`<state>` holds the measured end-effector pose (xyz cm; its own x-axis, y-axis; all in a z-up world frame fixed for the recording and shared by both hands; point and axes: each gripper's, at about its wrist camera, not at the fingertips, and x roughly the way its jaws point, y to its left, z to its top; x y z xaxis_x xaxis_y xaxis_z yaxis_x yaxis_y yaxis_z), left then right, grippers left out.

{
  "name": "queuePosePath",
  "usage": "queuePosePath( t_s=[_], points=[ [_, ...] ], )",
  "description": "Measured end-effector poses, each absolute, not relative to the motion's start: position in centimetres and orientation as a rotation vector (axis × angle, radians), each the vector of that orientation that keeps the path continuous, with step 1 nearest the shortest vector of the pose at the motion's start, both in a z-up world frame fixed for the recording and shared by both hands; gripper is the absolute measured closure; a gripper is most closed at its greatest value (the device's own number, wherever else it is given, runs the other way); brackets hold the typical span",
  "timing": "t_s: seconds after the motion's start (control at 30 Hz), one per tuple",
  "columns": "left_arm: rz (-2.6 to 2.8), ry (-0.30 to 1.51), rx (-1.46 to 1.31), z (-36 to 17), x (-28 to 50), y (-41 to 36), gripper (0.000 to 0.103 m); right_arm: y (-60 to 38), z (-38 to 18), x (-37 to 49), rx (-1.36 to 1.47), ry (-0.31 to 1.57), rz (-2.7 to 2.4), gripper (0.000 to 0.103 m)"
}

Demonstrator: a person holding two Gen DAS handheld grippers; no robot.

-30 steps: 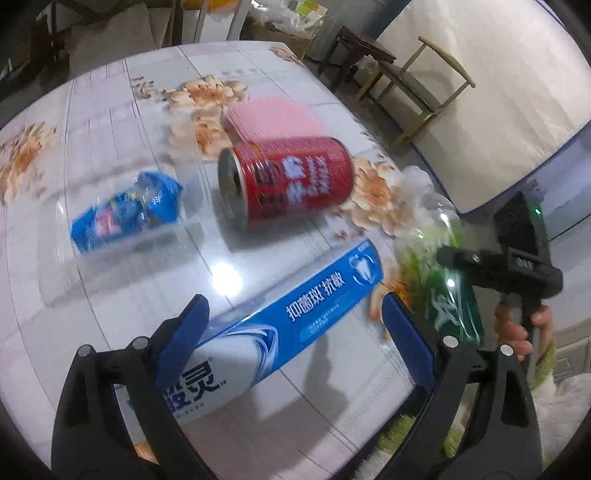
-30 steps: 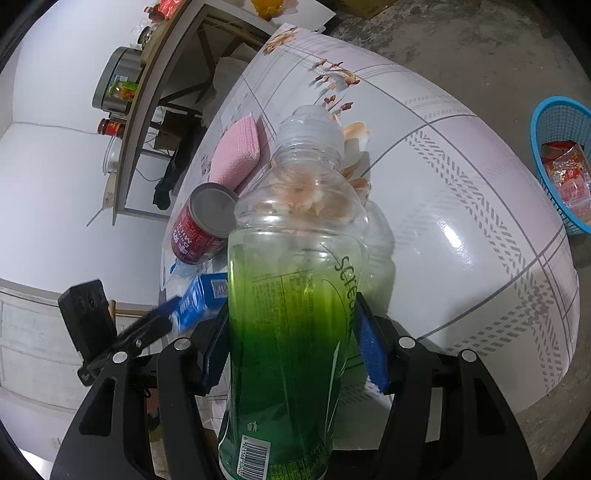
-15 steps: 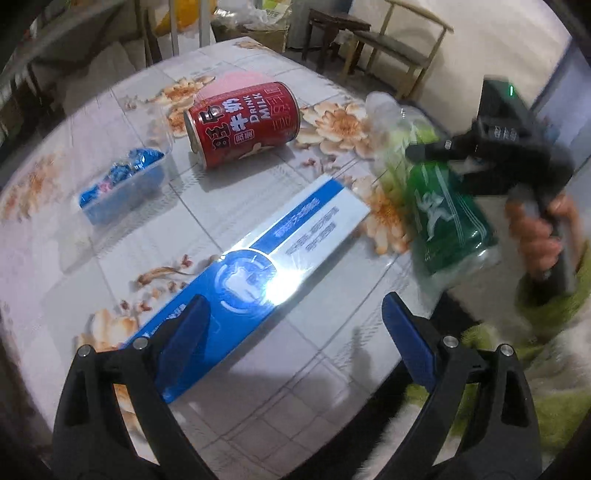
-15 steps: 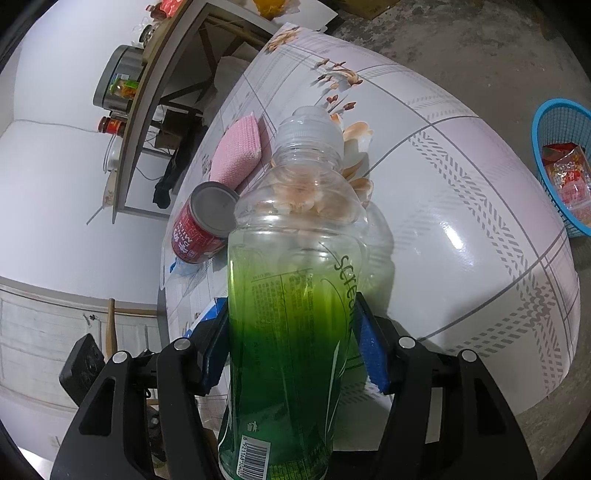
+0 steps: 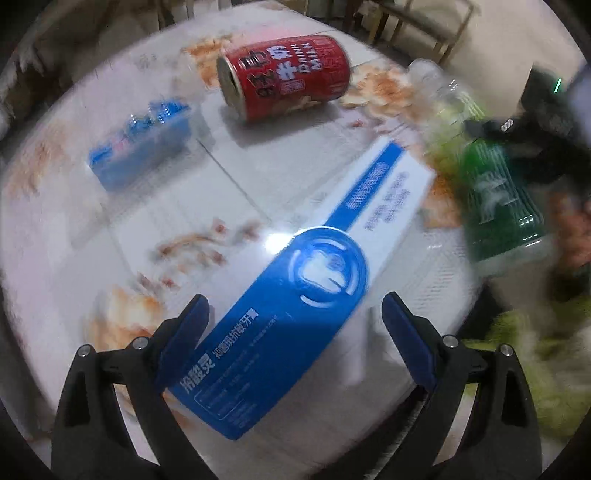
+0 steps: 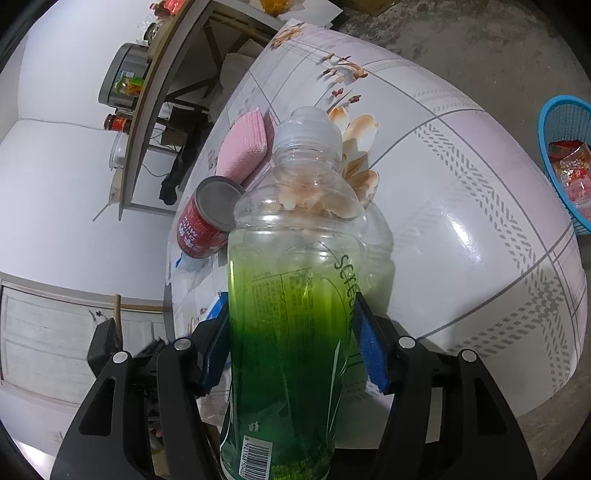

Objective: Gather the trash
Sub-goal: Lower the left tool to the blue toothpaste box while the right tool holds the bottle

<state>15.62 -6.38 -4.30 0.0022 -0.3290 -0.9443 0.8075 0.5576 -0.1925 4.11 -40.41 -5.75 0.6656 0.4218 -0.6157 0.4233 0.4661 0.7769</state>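
Observation:
My right gripper is shut on a clear plastic bottle with a green label, held at the table's near edge; the bottle also shows in the left wrist view. My left gripper is open, with the near end of a blue and white toothpaste box lying between its fingers on the table. A red drink can lies on its side beyond the box; it also shows in the right wrist view. A blue wrapper in a clear tub lies to the left.
The table has a white floral cover. A pink cloth lies behind the can. A blue basket holding wrappers stands on the floor to the right. Wooden chairs stand beyond the table.
My left gripper has swung round and come closer over the toothpaste box, whose near end now sits between its open fingers. The right gripper still holds the bottle in about the same place.

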Motion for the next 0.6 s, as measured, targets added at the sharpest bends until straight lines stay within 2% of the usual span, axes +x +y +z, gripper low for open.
queuePosePath(
  t_s=[0.13, 0.27, 0.3, 0.33, 0.43, 0.6],
  points=[
    [-1.001, 1.436, 0.216, -4.7, 15.1, -5.5, 0.013, -40.5, -5.9, 4.0, 1.118, 0.894, 0.012, 0.044],
    [-0.989, 1.35, 0.256, -4.4, 12.8, -6.7, 0.013, -40.5, -5.8, 4.1, 1.102, 0.897, 0.017, 0.044],
    [-0.977, 1.321, 0.257, -4.2, 12.4, -6.9, 0.015, -40.4, -5.7, 4.1, 1.091, 0.901, 0.016, 0.044],
    [-0.964, 1.29, 0.272, -4.1, 12.0, -7.1, 0.025, -40.3, -5.6, 4.1, 1.079, 0.907, 0.013, 0.044],
    [-0.91, 1.202, 0.357, -3.8, 11.0, -8.2, 0.046, -39.7, -5.2, 3.9, 1.041, 0.92, 0.009, 0.045],
    [-0.865, 1.228, 0.255, -3.3, 12.7, -8.1, 0.053, -39.0, -4.7, 3.1, 0.994, 0.951, 0.007, 0.045]
  ],
)
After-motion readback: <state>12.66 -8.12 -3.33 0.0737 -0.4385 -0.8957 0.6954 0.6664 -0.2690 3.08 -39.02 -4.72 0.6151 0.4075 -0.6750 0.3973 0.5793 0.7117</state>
